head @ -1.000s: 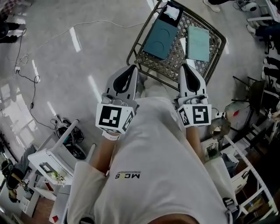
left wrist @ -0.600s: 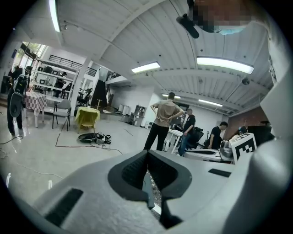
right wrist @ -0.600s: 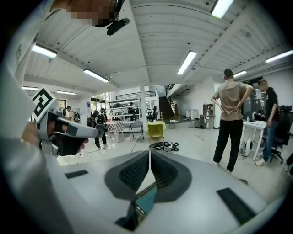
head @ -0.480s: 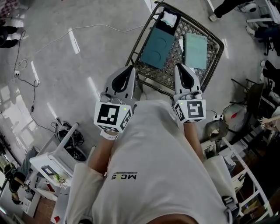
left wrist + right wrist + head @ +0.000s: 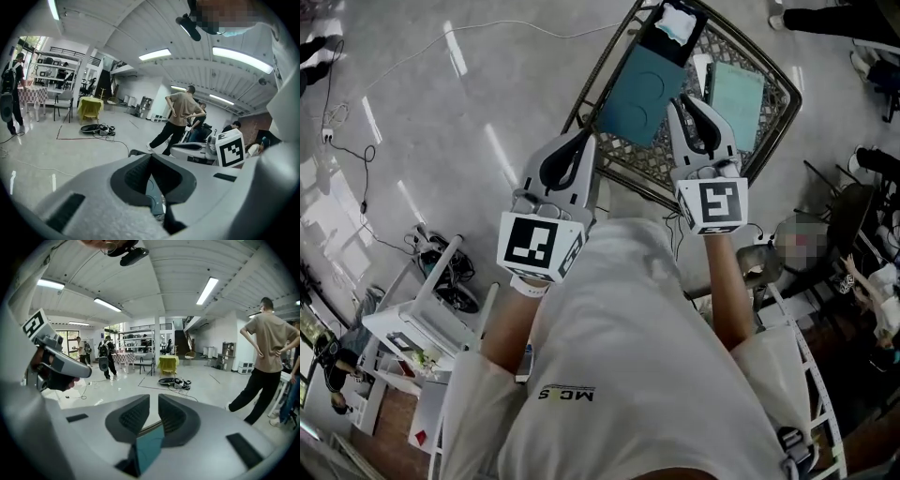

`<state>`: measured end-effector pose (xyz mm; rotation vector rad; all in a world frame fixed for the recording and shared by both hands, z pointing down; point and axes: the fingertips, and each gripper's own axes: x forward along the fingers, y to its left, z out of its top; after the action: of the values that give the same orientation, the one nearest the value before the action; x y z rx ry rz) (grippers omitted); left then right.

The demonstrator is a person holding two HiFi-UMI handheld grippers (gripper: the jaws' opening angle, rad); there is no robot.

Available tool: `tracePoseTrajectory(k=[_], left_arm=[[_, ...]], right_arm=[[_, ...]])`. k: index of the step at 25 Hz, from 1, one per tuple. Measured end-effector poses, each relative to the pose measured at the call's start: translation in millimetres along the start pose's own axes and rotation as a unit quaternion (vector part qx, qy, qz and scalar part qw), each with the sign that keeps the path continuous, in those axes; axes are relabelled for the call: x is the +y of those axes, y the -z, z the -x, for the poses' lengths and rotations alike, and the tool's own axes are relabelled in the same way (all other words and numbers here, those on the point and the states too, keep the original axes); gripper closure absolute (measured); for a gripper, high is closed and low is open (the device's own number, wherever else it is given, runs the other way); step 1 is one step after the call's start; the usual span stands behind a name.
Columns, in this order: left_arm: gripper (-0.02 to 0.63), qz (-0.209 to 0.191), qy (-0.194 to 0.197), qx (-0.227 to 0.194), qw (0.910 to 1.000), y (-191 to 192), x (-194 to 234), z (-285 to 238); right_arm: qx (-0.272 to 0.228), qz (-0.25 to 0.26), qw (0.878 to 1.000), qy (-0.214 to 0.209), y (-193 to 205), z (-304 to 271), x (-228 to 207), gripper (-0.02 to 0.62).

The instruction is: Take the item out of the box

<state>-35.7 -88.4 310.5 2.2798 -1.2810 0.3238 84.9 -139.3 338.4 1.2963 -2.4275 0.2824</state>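
A long teal box [image 5: 642, 82] lies on a wire-mesh table [image 5: 598, 86], and something white [image 5: 680, 23] shows in its dark far end. A flat teal lid [image 5: 736, 94] lies to its right. My left gripper [image 5: 586, 139] is shut and empty, hovering over the table's near edge short of the box. My right gripper [image 5: 686, 101] is over the mesh between box and lid, its jaws a narrow gap apart with nothing held. A strip of the teal box [image 5: 149, 442] shows below the jaws in the right gripper view, and a strip of the same teal [image 5: 154, 197] in the left gripper view.
A white rack [image 5: 422, 319] and cables lie on the floor at lower left. Chairs and clutter crowd the right side. A person in a beige shirt [image 5: 180, 117] stands beyond the table, and other people stand further off.
Both grippers have moved forward toward the table. The right one went further, from the near rim to between box and lid, and its jaws have parted slightly.
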Motion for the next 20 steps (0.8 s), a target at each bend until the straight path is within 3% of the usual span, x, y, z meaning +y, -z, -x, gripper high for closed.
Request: tracePoseTrajectory(k=[13,20], left_arm=[[0.581,0.027,-0.021,0.037,0.9987,48.3,53.9,-85.6],[0.581,0.032,-0.031,0.042,0.9981,67.2,69.7,-113.1]], right_arm=[[0.085,0.057,0.994,-0.03,73.2,-128.4,-60.2,0.515],[0.169,0.136,0.975,-0.05,120.5,-186.1,-76.6,0.495]])
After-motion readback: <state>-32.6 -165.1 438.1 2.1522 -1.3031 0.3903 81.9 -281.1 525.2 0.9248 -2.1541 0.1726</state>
